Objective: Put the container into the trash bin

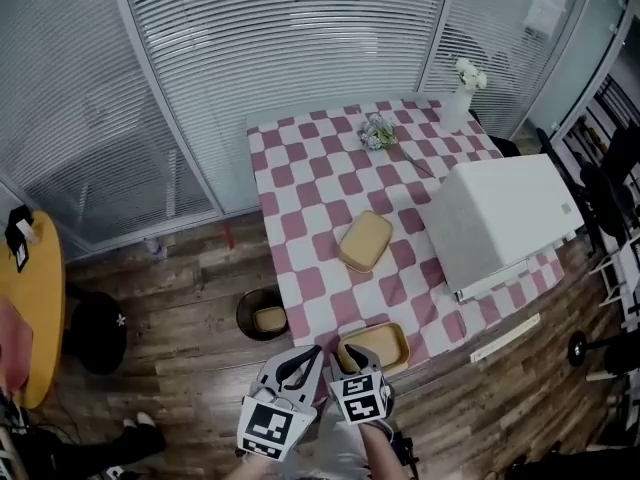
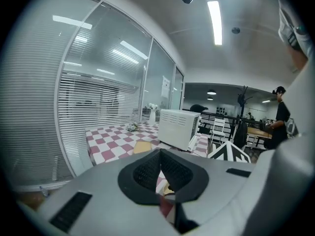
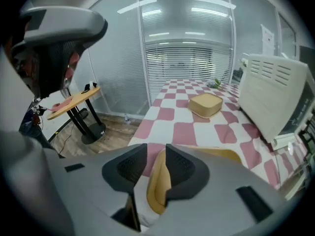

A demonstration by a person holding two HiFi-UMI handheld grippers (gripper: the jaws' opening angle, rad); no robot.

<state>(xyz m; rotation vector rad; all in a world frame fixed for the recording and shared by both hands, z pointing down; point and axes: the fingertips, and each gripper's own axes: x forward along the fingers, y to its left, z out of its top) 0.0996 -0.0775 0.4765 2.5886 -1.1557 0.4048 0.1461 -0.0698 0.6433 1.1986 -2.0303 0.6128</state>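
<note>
A tan container (image 1: 375,346) lies at the near edge of the pink-and-white checked table (image 1: 300,188). My right gripper (image 1: 348,364) is over its near left rim. In the right gripper view the container's rim (image 3: 158,183) stands between the jaws of the right gripper (image 3: 156,150), next to the right-hand pad, with a gap on the left side; the jaws are open. My left gripper (image 1: 314,354) hangs beside it at the table edge, its jaws shut and empty (image 2: 160,155). The dark round trash bin (image 1: 244,308) sits on the floor left of the table, with a tan container (image 1: 270,319) inside.
A second tan container (image 1: 365,240) (image 3: 205,104) lies mid-table. A white microwave (image 1: 500,218) (image 2: 179,127) fills the table's right side. Flowers (image 1: 377,131) and a white vase (image 1: 460,98) stand at the back. A yellow round table (image 1: 40,308) is at the left. Blinds line the back wall.
</note>
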